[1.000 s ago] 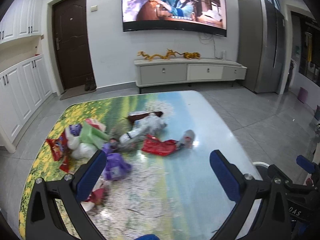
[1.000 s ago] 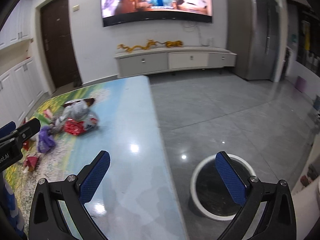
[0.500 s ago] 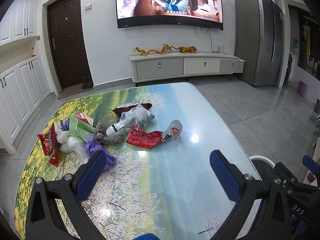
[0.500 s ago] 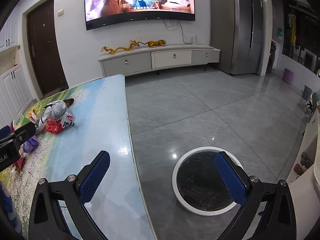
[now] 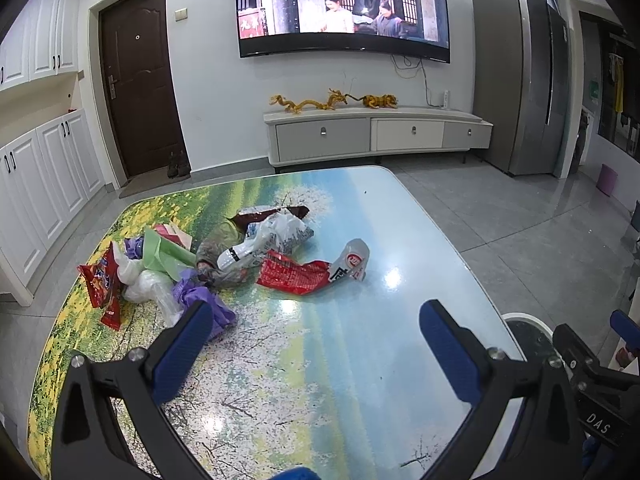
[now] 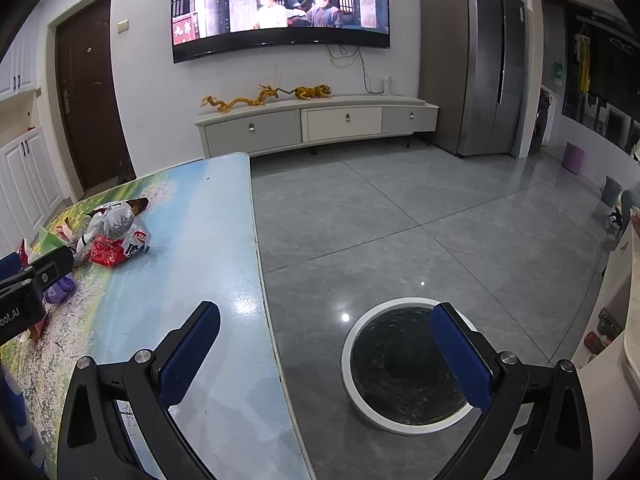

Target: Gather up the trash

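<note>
L to R, left wrist view: red snack wrapper (image 5: 103,285) at far left of the bench (image 5: 340,360), next to it clear plastic bags (image 5: 144,284), a green bag (image 5: 166,254) and a purple bag (image 5: 204,304) partly behind the left finger. Mid-pile: white printed plastic bag (image 5: 276,236) w/ a dark brown wrapper (image 5: 272,213) just behind it. Right of that a flat red wrapper (image 5: 294,278), touching a white cup-like wrapper (image 5: 354,262). All trash lies on the bench's left/middle part. Left gripper (image 5: 316,332) spread wide, nothing between fingers, above the near bench, apart from the pile. Right wrist view: right gripper (image 6: 324,334) also spread wide, empty, straddling the bench edge & the bin (image 6: 404,368), which stands on the floor just beside the bench, black liner, white rim. TV (image 5: 340,8) on wall behind.
</note>
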A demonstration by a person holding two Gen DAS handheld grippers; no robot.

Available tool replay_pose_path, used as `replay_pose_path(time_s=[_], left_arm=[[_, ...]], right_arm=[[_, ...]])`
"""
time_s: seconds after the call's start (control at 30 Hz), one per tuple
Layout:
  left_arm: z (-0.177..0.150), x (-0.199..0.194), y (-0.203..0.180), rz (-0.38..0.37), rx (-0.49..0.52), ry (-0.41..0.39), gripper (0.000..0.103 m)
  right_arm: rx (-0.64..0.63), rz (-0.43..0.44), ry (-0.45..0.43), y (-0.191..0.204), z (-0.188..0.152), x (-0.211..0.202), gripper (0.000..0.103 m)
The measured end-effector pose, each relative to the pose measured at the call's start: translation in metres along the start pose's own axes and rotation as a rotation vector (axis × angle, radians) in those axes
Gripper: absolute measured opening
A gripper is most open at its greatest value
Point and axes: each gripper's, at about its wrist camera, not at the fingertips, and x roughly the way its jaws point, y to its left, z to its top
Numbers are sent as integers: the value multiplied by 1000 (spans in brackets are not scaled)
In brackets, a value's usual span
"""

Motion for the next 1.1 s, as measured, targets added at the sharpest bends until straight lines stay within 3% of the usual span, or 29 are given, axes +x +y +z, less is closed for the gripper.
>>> replay_pose_path(time_s=[1.1], left_arm=[[-1,-16,4,-28,-3,-39,103]], right_arm=[[-12,-35,-58,6,3,-18,103]])
